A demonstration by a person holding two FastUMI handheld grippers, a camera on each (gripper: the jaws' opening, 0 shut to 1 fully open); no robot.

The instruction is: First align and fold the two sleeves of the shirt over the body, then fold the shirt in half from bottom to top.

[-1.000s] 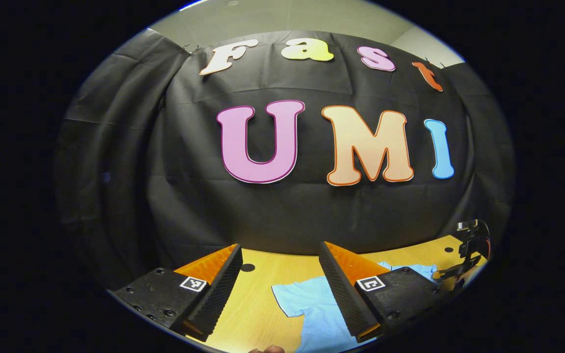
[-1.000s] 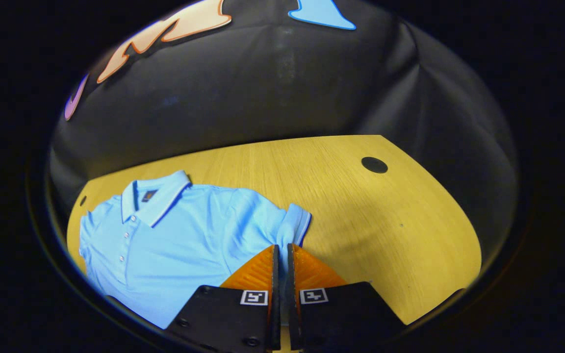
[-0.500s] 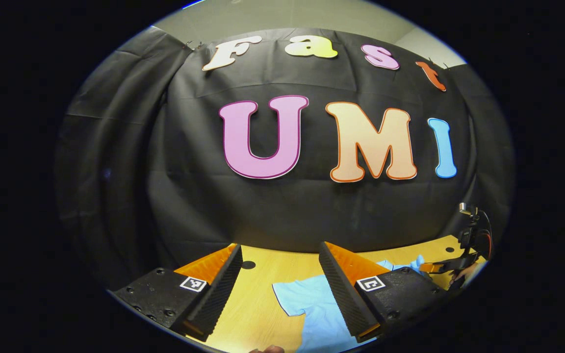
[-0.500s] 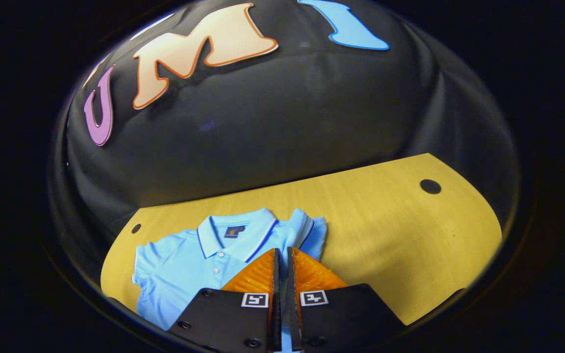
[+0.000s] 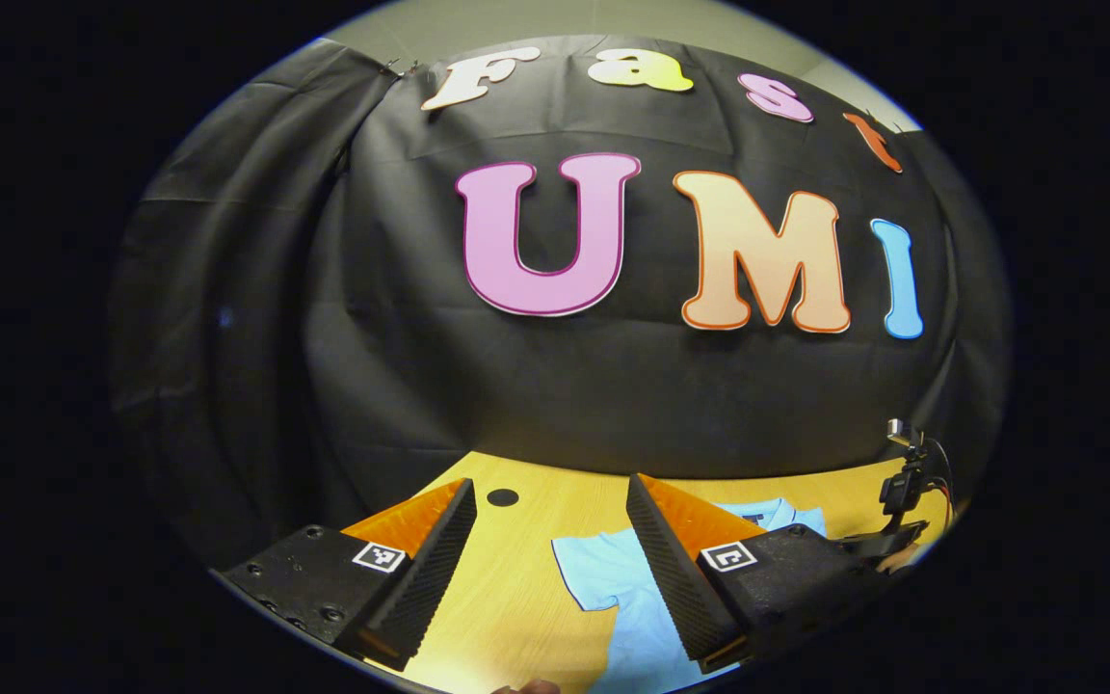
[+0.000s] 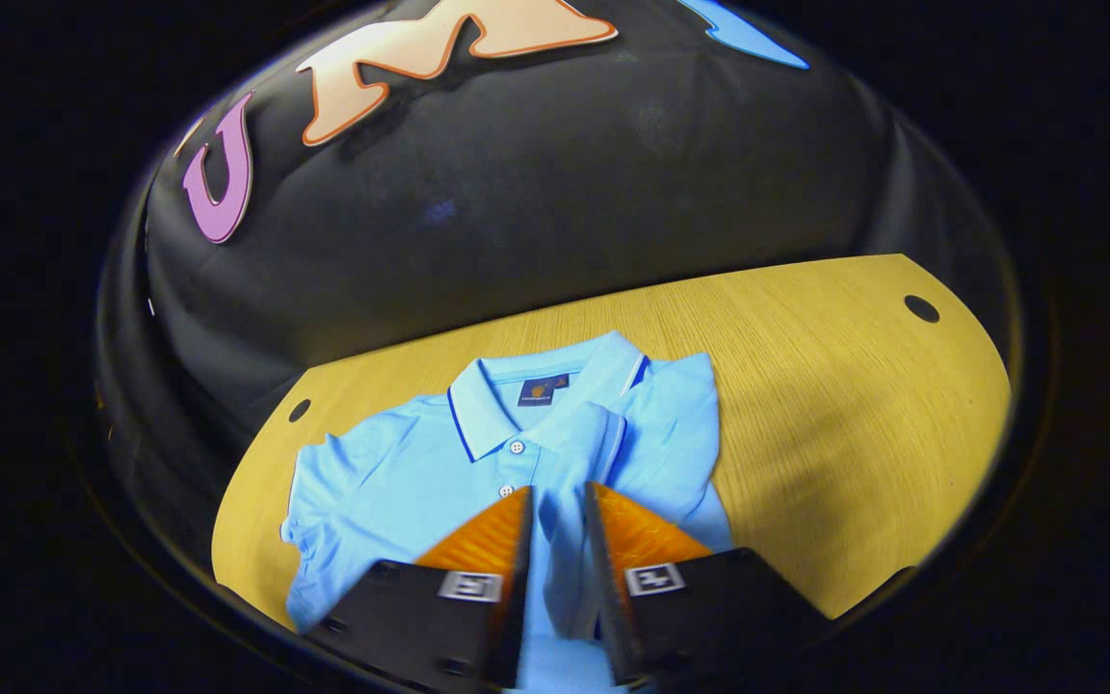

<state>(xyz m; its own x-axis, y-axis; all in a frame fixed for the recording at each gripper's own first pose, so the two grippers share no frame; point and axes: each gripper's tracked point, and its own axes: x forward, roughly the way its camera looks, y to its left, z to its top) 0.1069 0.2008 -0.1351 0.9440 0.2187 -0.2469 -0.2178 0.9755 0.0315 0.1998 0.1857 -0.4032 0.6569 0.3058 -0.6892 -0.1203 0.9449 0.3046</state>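
In the left gripper view, the left gripper (image 5: 550, 540) sits level and low over the near edge of the wooden table (image 5: 516, 598), pointing straight at the black cloth wall (image 5: 324, 318), its jaws spread wide with nothing between them. Past the two fingers the light blue shirt (image 5: 608, 578) lies flat on the table, one short sleeve sticking out toward the gap between the fingers, and a small dark hole (image 5: 502, 497) marks the tabletop farther back. Off at the right edge the right gripper (image 5: 887, 540) shows as a dark frame, down low over the far side of the shirt. A sliver of a hand (image 5: 528, 687) peeks in at the very bottom. Over to the right gripper view: this gripper (image 6: 555, 520) tips downward over the shirt (image 6: 391, 482), which lies face up with its collar (image 6: 516, 405) toward the wall and its buttons showing. The sleeve (image 6: 579, 453) on this side is folded in over the chest, its trimmed cuff lying just beside the buttons. The jaws stand a narrow way apart, with a strip of the blue cloth running between the fingers; whether they pinch it cannot be told. The other sleeve (image 6: 309, 482) lies spread out flat on the table (image 6: 854, 414).
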